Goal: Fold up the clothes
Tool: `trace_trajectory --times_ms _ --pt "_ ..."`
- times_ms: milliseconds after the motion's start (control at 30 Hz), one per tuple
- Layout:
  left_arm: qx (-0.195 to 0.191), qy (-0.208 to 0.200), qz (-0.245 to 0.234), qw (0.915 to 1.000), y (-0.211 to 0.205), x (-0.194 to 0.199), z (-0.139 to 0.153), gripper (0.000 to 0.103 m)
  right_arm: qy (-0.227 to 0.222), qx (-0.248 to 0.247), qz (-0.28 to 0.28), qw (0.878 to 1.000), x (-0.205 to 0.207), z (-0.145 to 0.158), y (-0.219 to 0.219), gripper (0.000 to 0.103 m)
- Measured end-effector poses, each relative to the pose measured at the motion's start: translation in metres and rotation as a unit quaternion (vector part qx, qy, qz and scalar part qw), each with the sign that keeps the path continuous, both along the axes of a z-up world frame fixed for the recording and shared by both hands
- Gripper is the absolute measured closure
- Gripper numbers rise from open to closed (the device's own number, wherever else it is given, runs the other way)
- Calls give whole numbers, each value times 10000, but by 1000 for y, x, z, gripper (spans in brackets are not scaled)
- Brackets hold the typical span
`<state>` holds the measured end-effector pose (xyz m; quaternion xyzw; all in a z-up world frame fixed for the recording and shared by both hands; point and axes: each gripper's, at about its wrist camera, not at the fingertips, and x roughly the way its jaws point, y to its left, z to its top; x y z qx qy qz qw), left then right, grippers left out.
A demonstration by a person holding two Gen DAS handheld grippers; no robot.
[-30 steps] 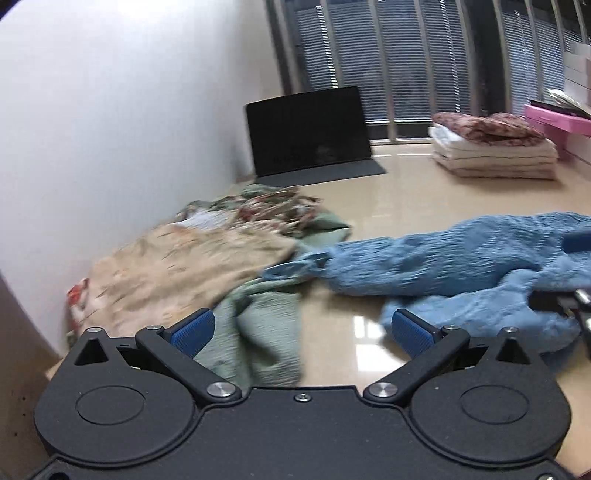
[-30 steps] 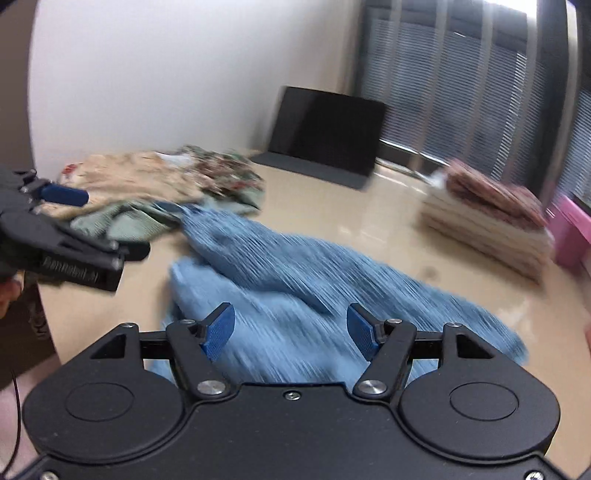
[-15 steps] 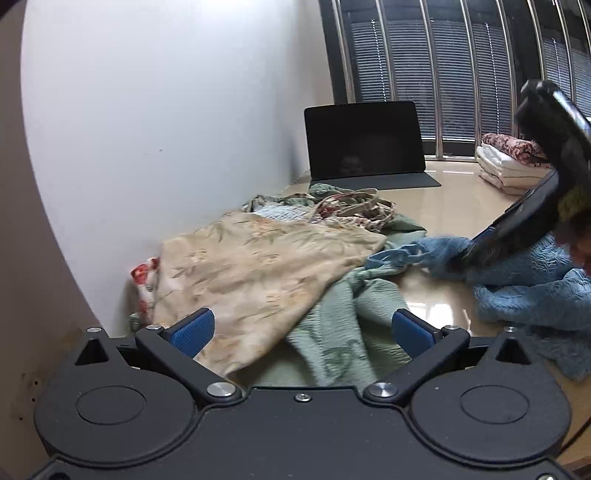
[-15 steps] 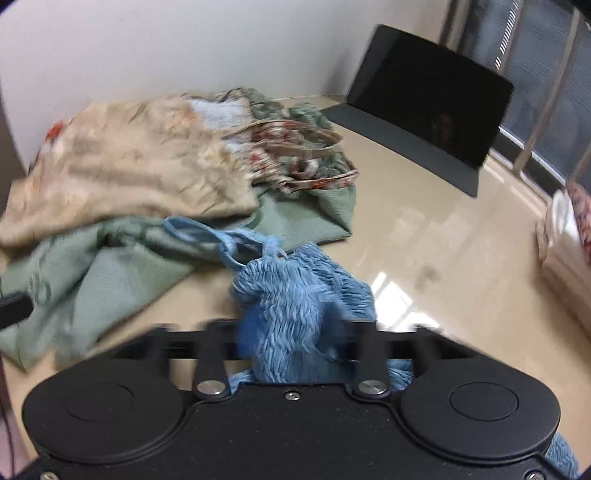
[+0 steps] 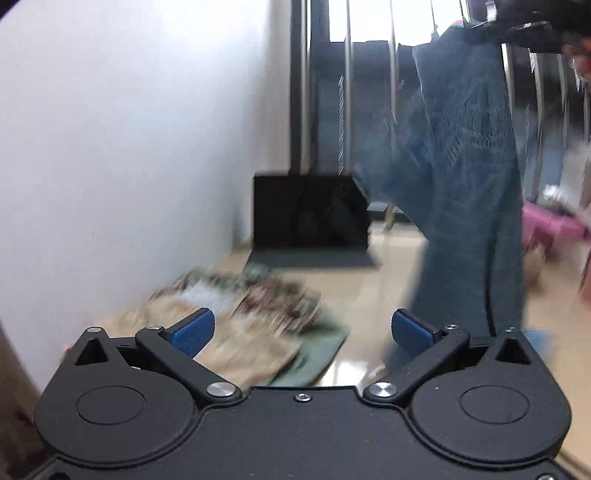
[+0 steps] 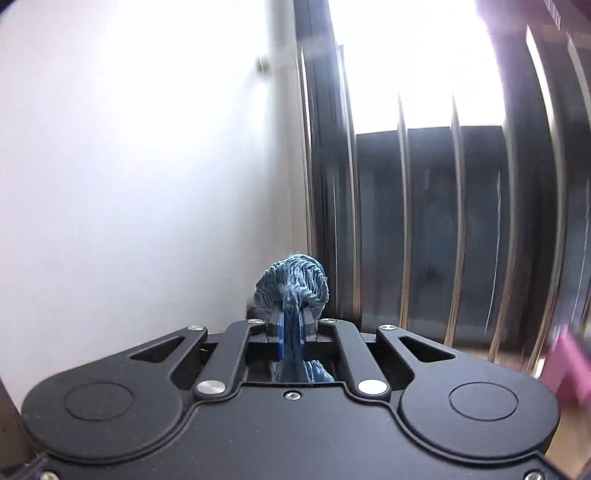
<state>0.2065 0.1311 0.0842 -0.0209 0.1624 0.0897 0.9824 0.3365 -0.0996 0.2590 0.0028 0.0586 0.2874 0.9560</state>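
The blue knit garment [image 5: 465,192] is hanging full length ahead and to the right of the left gripper [image 5: 303,328], its top bunched between the right gripper's [image 6: 291,325] closed pads. A heap of beige, floral and green clothes [image 5: 251,325] is lying ahead-left of the left gripper, blurred.

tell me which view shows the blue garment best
The left wrist view: the blue garment hangs at full length from the right gripper, though blurred. The right wrist view shows only a bunched tuft pinched between closed jaws.
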Motion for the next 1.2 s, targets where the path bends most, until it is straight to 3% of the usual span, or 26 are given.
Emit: trace_trajectory --times_ms 67,133,233,333,433,500,533,567,633,767,900,1000,1200 --pt "-88 -185 -141 9997 -10 -3 10 0 -394 95 44 9992 -33 11 -29 96" --pt "-109 -187 -245 9995 -19 -5 10 0 -457 2 -6 9990 -58 -1 -58 96" --pt "-44 9 -404 9992 -34 -9 1 0 39 -319 -136 9994 -86 -54 -91 96" --pt "208 342 -541 9977 -50 -15 -18 0 1038 -745 -222 9916 -104 -132 -114 96" --pt "406 675 -635 9949 -62 -18 -35 0 2436 -1183 -218 9624 -116 -224 -128 90" --pt "503 872 -690 9925 -70 -18 -45 0 3038 -1134 -438 9450 -129 -268 -140 71" --pt "546 947 -710 9915 -72 -16 -49 0 3219 -983 -586 9398 -137 -281 -147 55" --pt "583 1005 -736 9905 -77 -16 -52 0 3320 -783 -683 9375 -145 -287 -154 48" --pt "649 1095 -806 9886 -86 -15 -58 0 3375 -331 -775 9375 -160 -292 -167 44" --pt "665 1228 -953 9856 -101 -12 -65 0 3006 10 -955 9490 -179 -282 -177 38" --pt "679 1294 -954 9847 -112 -5 -75 0 2367 -441 -970 9657 -173 -256 -168 38" --pt "685 1382 -833 9845 -112 1 -80 0 2107 -847 -688 9714 -153 -245 -142 38" --pt "520 1390 -565 9873 -84 -5 -85 0 1762 -1822 160 9672 -98 -235 -61 38"
